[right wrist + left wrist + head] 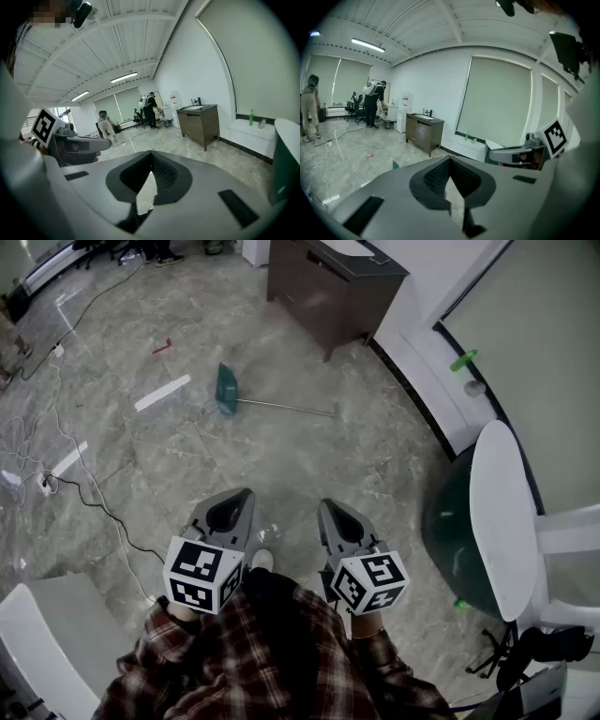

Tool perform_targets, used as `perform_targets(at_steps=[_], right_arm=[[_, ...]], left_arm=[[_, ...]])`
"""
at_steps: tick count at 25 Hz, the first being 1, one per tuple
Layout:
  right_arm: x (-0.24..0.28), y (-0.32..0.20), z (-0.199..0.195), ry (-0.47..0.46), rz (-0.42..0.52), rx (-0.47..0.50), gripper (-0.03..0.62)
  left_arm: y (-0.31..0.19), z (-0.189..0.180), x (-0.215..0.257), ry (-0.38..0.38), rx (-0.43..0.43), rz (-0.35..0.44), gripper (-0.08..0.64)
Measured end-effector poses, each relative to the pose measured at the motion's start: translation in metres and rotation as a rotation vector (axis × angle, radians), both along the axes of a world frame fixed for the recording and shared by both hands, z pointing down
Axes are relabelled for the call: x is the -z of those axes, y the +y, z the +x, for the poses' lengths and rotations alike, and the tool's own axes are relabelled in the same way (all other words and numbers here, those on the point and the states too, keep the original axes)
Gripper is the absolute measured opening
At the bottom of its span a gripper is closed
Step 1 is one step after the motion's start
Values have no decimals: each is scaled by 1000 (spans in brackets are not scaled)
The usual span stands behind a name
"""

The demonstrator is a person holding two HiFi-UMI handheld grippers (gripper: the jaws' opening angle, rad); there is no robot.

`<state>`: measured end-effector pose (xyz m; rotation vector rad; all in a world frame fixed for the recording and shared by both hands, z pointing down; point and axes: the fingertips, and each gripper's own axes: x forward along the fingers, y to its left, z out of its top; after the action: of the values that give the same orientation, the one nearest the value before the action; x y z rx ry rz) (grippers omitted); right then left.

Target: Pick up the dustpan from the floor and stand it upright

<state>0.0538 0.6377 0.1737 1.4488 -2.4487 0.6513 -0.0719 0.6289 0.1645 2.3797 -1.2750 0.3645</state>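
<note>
The dustpan (225, 388) lies flat on the marble floor well ahead of me, its teal pan to the left and its long thin metal handle (286, 408) stretching right. Only a small teal corner of the dustpan (395, 164) peeks over the gripper body in the left gripper view. My left gripper (246, 495) (450, 159) and right gripper (330, 507) (151, 154) are held side by side close to my body, far short of the dustpan. Both have their jaws shut with nothing between them.
A brown cabinet (328, 292) stands against the far wall. A white chair (502, 521) and a dark green bin (455, 531) sit at the right. Cables (84, 488), white strips (162, 393) and a red item (162, 347) lie at the left. People (372, 103) stand far off.
</note>
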Motion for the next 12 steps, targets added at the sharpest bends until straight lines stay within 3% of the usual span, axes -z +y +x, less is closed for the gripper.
perform_targets(at_steps=[12], right_arm=[[-5, -133, -67, 14, -18, 17, 11]], left_arm=[[-132, -71, -2, -6, 11, -1, 2]])
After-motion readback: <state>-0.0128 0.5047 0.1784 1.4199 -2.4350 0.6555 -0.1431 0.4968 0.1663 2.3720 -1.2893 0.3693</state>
